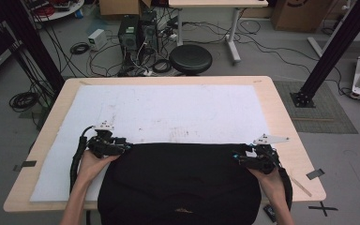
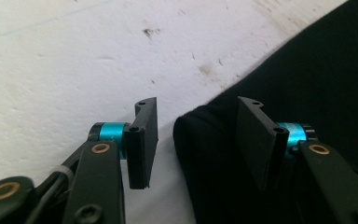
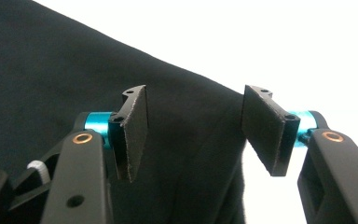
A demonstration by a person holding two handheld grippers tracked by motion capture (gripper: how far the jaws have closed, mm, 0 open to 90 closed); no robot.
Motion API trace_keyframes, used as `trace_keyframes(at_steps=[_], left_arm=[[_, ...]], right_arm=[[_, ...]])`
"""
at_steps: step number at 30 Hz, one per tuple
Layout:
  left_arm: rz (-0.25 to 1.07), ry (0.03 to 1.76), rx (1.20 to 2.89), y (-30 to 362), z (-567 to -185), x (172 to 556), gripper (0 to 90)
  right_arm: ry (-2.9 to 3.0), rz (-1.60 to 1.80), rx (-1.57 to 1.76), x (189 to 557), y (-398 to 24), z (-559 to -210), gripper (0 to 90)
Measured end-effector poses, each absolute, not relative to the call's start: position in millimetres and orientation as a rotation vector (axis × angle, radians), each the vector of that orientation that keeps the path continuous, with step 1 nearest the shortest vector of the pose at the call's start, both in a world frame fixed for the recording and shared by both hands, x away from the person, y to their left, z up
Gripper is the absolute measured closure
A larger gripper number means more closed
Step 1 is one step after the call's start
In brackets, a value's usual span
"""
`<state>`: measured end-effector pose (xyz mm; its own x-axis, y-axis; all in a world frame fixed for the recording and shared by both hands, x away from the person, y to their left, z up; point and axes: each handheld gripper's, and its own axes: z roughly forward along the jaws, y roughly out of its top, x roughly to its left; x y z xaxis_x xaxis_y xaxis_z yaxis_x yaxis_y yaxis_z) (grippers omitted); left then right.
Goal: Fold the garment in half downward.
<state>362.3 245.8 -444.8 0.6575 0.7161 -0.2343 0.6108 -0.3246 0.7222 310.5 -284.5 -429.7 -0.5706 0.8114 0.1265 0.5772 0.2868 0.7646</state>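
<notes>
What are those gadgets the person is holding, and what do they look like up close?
They are two handheld claws. The left claw and right claw are black, each with two flat rectangular black pads set on bright blue cylinders with brass-coloured rivets on the arms. Each carries a grey three-cornered plate on top and trails a black cable. The forearms are bare, with no sleeves visible.

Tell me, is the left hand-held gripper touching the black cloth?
Cannot tell. In the left gripper view the left hand-held gripper stands open around a corner of the black cloth, but contact or a gap is not plain.
</notes>
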Motion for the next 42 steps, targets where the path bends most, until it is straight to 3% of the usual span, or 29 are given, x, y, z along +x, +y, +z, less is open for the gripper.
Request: trace_keyframes(at_steps=[5, 6, 10, 13, 14, 15, 26, 32, 33, 38, 42], left_arm=[[0.148, 0.995, 2.044, 247, -446, 362, 52.2], [0.133, 0.978, 2.049, 247, -446, 361, 57.8], [0.168, 0.962, 2.078, 244, -445, 358, 64.3], [0.174, 0.962, 2.075, 243, -446, 357, 64.3], [0.175, 0.956, 2.07, 242, -447, 357, 72.1], [0.183, 0.949, 2.062, 243, -448, 356, 73.5], [0.173, 0.962, 2.012, 246, -452, 354, 76.5], [0.174, 0.963, 2.01, 245, -452, 353, 76.6], [0.174, 0.964, 2.01, 245, -452, 353, 76.6], [0.175, 0.959, 2.014, 246, -452, 353, 76.6], [0.188, 0.952, 2.025, 245, -452, 353, 76.8]], right_arm=[[2.257, 1.164, 1.274, 316, -289, -430, 42.2], [2.25, 1.152, 1.301, 317, -290, -430, 41.9], [2.229, 1.158, 1.325, 322, -297, -430, 41.6], [2.222, 1.166, 1.312, 325, -300, -430, 41.0], [2.215, 1.175, 1.361, 333, -303, -427, 40.5], [2.212, 1.176, 1.36, 336, -303, -427, 40.5], [2.324, 1.137, 1.369, 347, -297, -440, 41.3], [2.358, 1.125, 1.358, 348, -294, -443, 49.4], [2.373, 1.084, 1.33, 346, -289, -446, 56.5], [2.38, 1.113, 1.306, 343, -289, -448, 71.6], [2.377, 1.125, 1.321, 341, -289, -448, 77.8]])
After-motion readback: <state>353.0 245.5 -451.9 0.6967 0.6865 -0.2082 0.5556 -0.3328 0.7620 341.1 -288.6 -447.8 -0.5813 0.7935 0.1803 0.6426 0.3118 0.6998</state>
